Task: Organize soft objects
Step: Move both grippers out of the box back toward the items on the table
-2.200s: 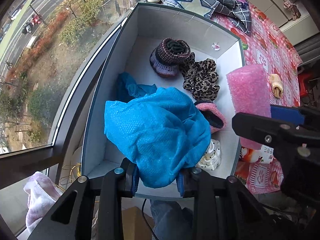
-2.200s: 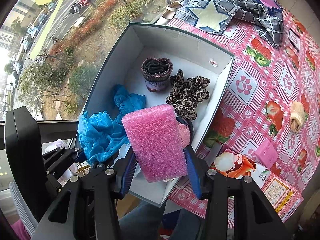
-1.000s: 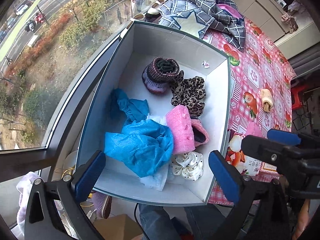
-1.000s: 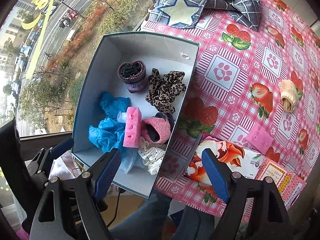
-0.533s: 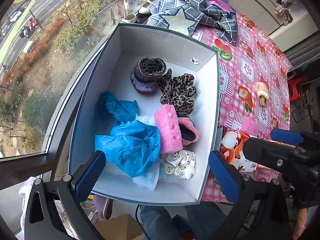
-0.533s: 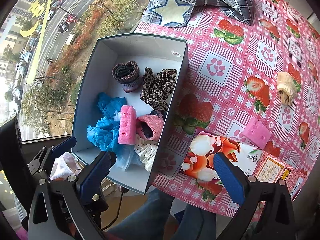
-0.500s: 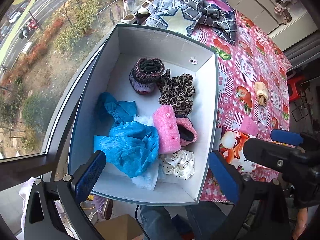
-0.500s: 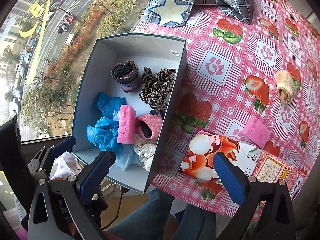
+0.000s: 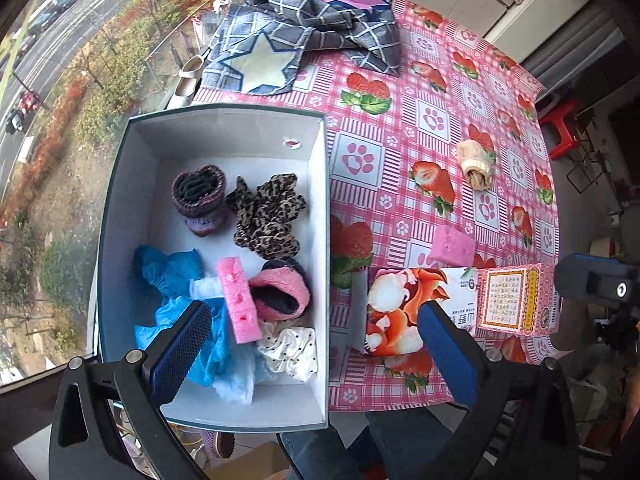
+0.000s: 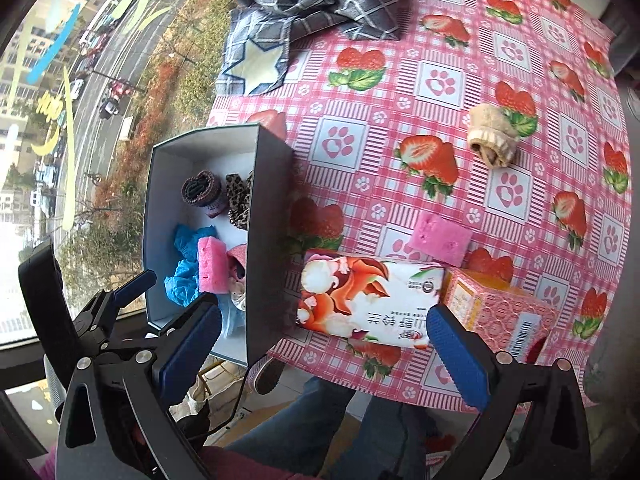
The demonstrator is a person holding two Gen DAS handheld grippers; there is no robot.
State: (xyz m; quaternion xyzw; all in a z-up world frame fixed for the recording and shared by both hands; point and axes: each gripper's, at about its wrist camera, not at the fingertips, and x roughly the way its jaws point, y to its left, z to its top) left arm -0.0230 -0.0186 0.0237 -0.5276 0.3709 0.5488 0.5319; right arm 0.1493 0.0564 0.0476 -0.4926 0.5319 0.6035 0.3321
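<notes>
Looking down, the left wrist view shows the box (image 9: 120, 208) holding a knit roll (image 9: 200, 200), leopard scrunchie (image 9: 266, 216), blue cloth (image 9: 172, 280), pink foam (image 9: 238, 300), pink sock (image 9: 280, 294) and dotted scrunchie (image 9: 290, 350) — the left gripper (image 9: 316, 348) open, empty. From the right wrist, the right gripper (image 10: 324, 344) gapes empty over a tissue pack (image 10: 368, 300); another foam block (image 10: 440, 238) and a beige roll (image 10: 492, 140) lie on the tablecloth (image 10: 400, 80).

blue cloth (image 9: 176, 320), pink foam (image 9: 238, 304) released into box (image 9: 120, 216)
</notes>
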